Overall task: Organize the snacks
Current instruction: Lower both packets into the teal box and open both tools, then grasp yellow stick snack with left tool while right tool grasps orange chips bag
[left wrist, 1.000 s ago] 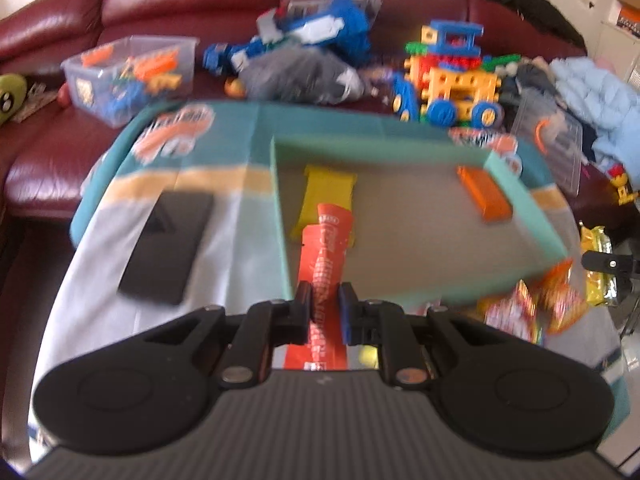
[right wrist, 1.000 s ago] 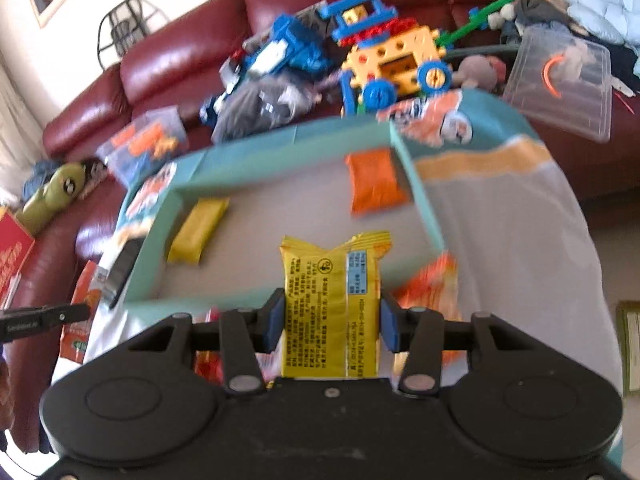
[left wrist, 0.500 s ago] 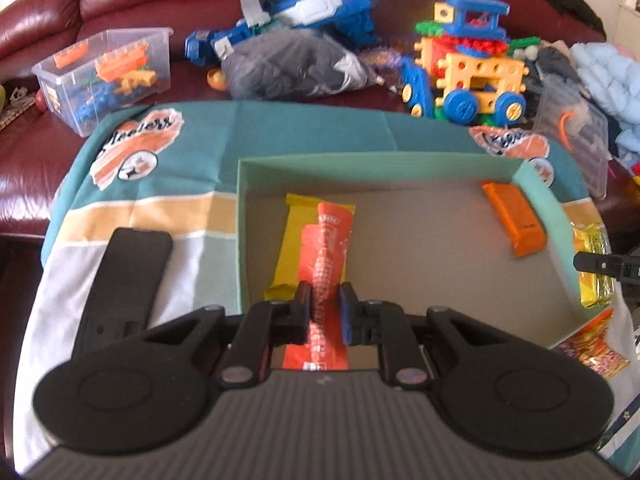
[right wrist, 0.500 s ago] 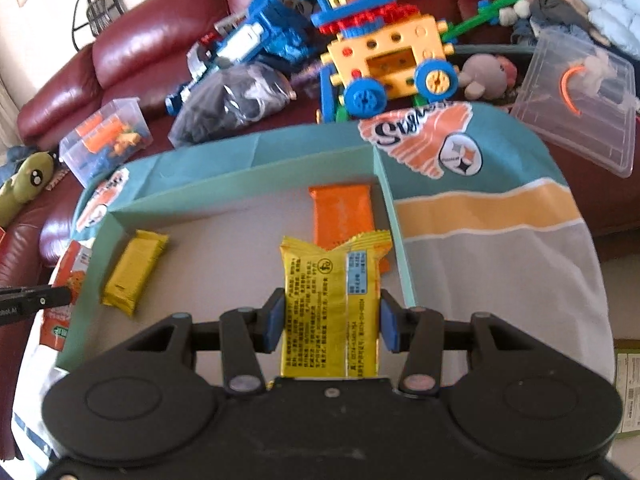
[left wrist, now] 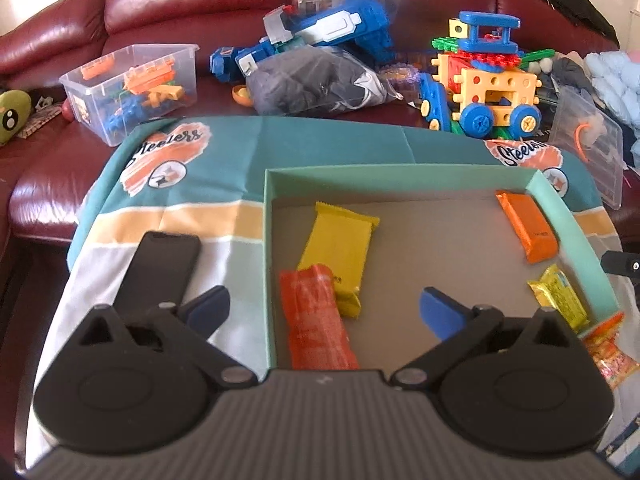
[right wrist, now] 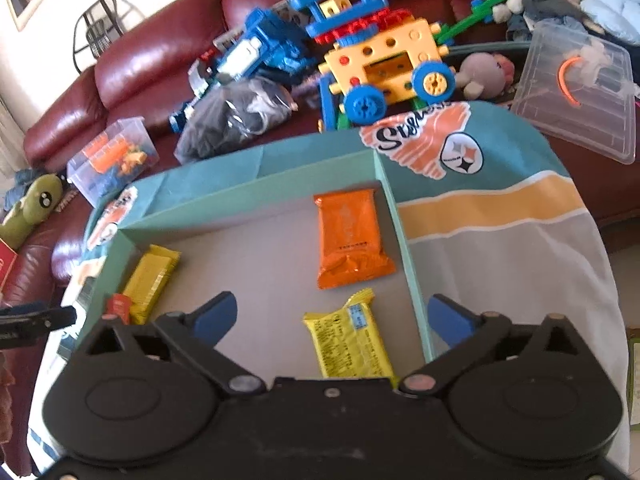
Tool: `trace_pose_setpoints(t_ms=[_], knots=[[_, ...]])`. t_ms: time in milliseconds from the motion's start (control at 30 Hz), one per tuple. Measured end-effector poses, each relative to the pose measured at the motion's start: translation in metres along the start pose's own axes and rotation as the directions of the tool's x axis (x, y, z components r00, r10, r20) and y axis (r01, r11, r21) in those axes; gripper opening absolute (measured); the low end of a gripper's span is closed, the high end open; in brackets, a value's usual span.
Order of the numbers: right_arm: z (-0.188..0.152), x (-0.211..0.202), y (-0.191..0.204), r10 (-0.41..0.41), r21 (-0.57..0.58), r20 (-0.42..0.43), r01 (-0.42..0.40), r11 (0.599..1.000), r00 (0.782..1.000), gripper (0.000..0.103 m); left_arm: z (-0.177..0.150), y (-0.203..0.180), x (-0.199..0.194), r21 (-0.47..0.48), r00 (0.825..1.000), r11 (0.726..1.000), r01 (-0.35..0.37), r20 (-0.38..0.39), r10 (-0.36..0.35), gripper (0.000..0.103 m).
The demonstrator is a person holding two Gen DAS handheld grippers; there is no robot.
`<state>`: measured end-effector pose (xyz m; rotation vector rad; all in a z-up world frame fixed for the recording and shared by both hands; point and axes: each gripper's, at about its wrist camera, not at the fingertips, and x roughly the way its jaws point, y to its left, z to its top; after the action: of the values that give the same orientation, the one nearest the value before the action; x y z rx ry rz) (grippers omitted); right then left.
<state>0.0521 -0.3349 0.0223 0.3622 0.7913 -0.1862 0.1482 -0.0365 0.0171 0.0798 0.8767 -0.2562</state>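
Observation:
A shallow green box sits on a printed cloth. Inside lie a long yellow bar, a red-orange packet partly on it, an orange packet and a yellow packet with print. My left gripper is open above the red-orange packet at the box's near left. My right gripper is open above the yellow printed packet at the box's near right. Both are empty.
A black phone lies on the cloth left of the box. More snack packets lie outside its near right corner. Behind, a red sofa holds toy bricks, a clear bin, a dark bag and a clear lid.
Both grippers have opened. The red-orange packet dropped from the left gripper and the yellow printed packet from the right; both now lie in the box.

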Motion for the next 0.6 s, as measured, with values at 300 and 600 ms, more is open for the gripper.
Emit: trace_pose_setpoints(t_ms=[300,600], knots=[[-0.021,-0.036,0.008,0.019,0.005,0.014,-0.019,1.0,1.0,0.103,-0.03,-0.013,-0.024,0.019,0.999,0.999,0.043,-0.033,-0.043,0.103],[-0.045,-0.05,0.002,-0.022,0.008,0.013,0.022,1.0,1.0,0.103,-0.071,-0.028,-0.025,0.056,0.991,0.996,0.074,-0.118,-0.067,0.103]])
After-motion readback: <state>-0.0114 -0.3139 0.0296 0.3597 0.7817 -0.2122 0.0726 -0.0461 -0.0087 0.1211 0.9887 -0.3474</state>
